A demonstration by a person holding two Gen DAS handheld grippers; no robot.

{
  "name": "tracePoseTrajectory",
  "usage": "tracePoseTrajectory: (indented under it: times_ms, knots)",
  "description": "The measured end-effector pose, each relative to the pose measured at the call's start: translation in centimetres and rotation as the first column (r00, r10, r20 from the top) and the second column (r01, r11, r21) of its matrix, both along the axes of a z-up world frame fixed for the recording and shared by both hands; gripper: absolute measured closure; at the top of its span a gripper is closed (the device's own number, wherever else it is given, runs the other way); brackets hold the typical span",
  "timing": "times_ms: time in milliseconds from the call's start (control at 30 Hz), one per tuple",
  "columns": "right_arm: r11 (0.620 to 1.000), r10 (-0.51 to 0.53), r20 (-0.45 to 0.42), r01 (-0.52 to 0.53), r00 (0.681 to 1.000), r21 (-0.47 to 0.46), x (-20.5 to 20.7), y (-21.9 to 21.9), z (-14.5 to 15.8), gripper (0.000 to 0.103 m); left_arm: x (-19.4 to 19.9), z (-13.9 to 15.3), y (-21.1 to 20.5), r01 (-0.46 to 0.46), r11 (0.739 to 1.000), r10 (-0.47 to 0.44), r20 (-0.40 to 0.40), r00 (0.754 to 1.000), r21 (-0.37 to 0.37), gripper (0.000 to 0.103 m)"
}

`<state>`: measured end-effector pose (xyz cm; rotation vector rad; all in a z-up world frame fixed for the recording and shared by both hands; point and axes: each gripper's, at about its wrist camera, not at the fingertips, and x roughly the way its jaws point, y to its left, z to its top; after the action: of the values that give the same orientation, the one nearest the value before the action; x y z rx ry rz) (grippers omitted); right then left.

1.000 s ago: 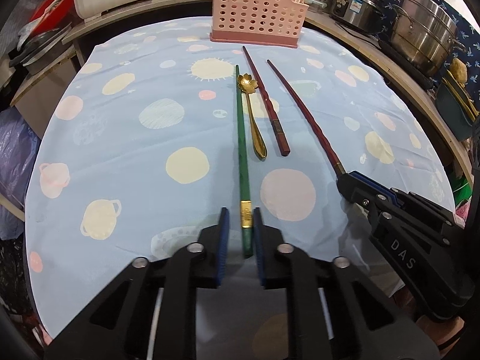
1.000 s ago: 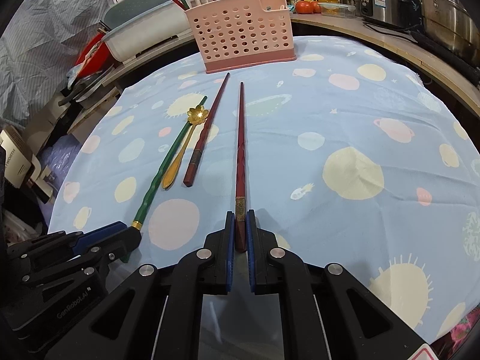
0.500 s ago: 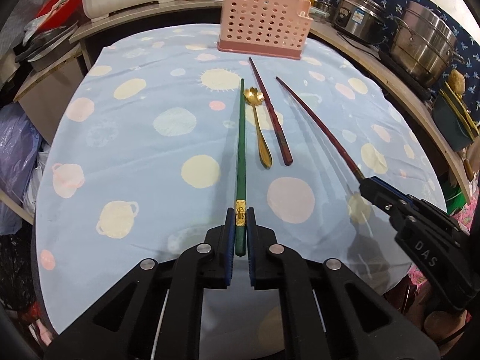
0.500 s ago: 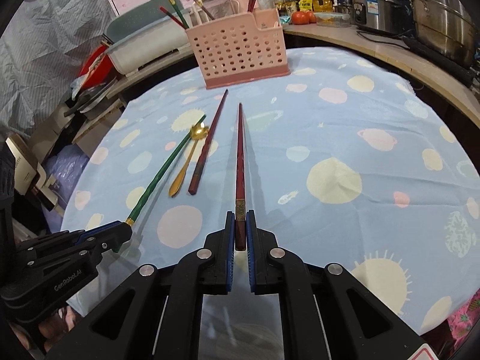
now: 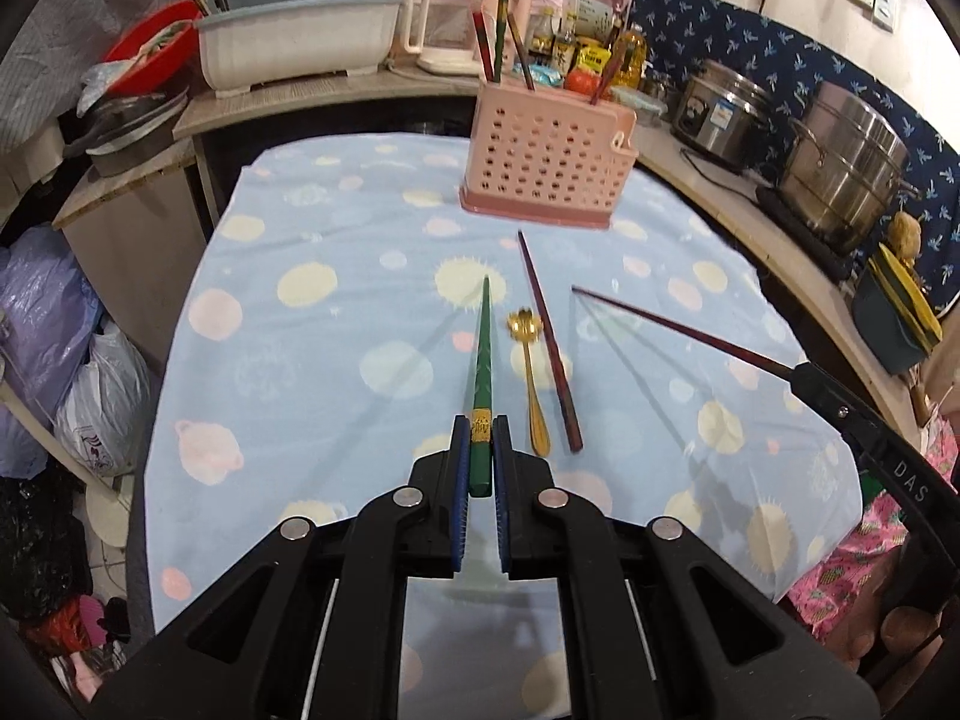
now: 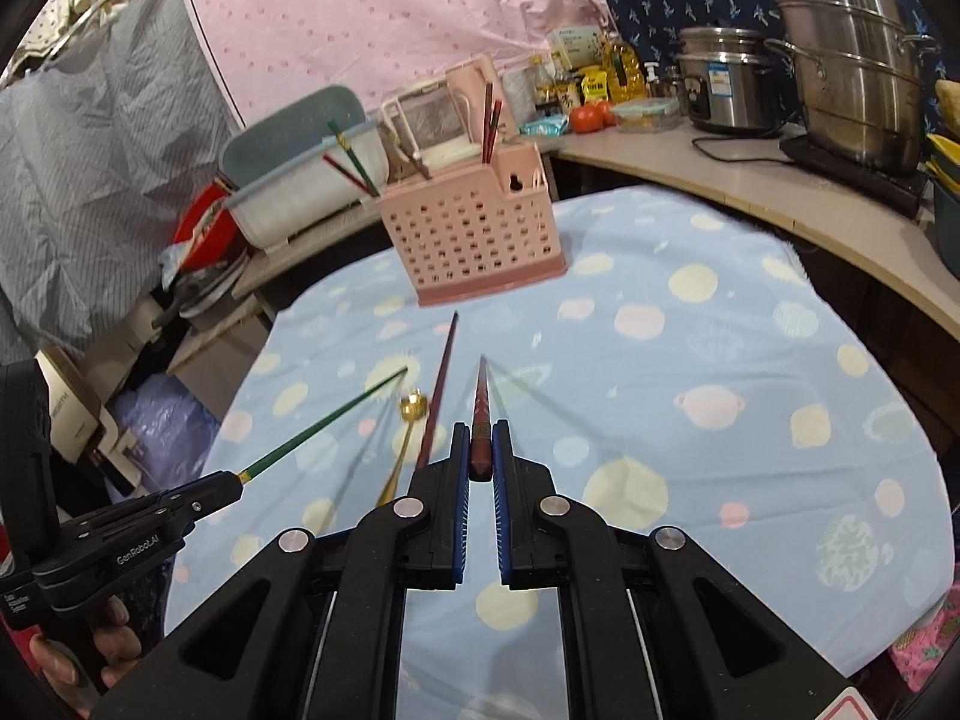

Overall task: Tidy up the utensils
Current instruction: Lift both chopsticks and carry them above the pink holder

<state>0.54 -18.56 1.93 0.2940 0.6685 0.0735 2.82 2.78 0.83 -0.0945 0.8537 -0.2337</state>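
My left gripper (image 5: 480,429) is shut on the thick end of a green chopstick (image 5: 483,354), which hangs above the cloth with its tip pointing away. My right gripper (image 6: 479,438) is shut on a dark red chopstick (image 6: 480,408), also lifted off the table. Each gripper shows in the other view: the right gripper (image 5: 807,373) with its red chopstick (image 5: 672,324), the left gripper (image 6: 234,483) with its green chopstick (image 6: 324,420). A gold spoon (image 5: 531,378) and a second red chopstick (image 5: 549,342) lie on the cloth between them. A pink perforated holder (image 5: 549,171) stands at the far end with several chopsticks in it.
The table wears a light blue spotted cloth (image 5: 324,324). A counter behind and to the right carries a white tub (image 5: 294,48), a jug, bottles, a rice cooker (image 5: 723,111) and a steel pot (image 5: 846,165). Bags (image 5: 54,330) sit on the floor at left.
Both grippers have risen, lifting the green and the red chopstick off the cloth. The left jaws closed fully on the green one. The spoon and the other red chopstick stayed put.
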Motion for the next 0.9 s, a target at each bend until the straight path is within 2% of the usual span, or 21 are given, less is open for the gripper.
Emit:
tracePoseTrajectory:
  times_ms: [467,900]
  knots:
    - [0.999,-0.031,0.133,0.029,0.991,0.018,2.0,-1.5,5.2,0.096,3.0,6.3,0.9,-0.033,0.998,0.039,0.129,0.991,-0.053,0.096]
    - [0.999,-0.036,0.18,0.034,0.983,0.019,5.0,-2.4,7.8,0.096,6.1,10.2,-0.6,-0.01,0.999,0.02,0.218,0.976,-0.049,0.096]
